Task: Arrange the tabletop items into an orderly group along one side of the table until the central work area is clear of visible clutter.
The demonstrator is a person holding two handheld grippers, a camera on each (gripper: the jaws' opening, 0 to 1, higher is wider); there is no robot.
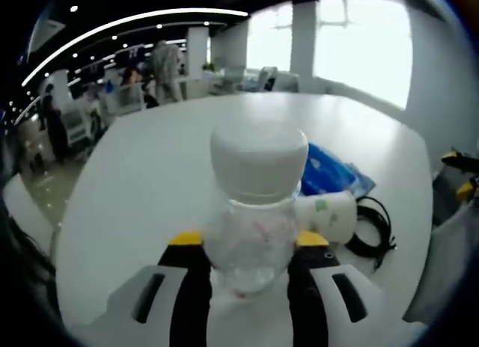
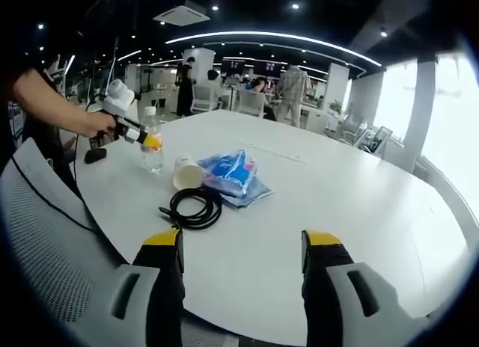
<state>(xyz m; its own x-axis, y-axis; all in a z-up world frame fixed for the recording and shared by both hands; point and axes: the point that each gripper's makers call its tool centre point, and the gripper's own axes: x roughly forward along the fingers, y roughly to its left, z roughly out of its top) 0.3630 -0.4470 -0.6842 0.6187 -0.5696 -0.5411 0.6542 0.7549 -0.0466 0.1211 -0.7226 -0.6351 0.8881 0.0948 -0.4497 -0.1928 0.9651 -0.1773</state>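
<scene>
A clear plastic bottle (image 1: 258,164) with a white cap stands upright on the white table (image 1: 150,175). My left gripper (image 1: 251,244) is shut on its lower body, one yellow-tipped jaw on each side. Behind it lie a white paper cup (image 1: 329,212) on its side, a blue plastic bag (image 1: 329,171) and a coiled black cable (image 1: 374,227). From the right gripper view, the left gripper (image 2: 152,142) holds the bottle (image 2: 152,161) near the table's far left edge. The cup (image 2: 185,173), bag (image 2: 232,171) and cable (image 2: 194,205) lie in a cluster beside it. My right gripper (image 2: 243,246) hangs open over bare table (image 2: 352,205).
A grey mesh chair (image 2: 45,235) stands at the table's left edge, and a small black object (image 2: 95,155) lies near the bottle. A person's arm (image 2: 52,100) holds the left gripper. Office desks and people stand beyond the table.
</scene>
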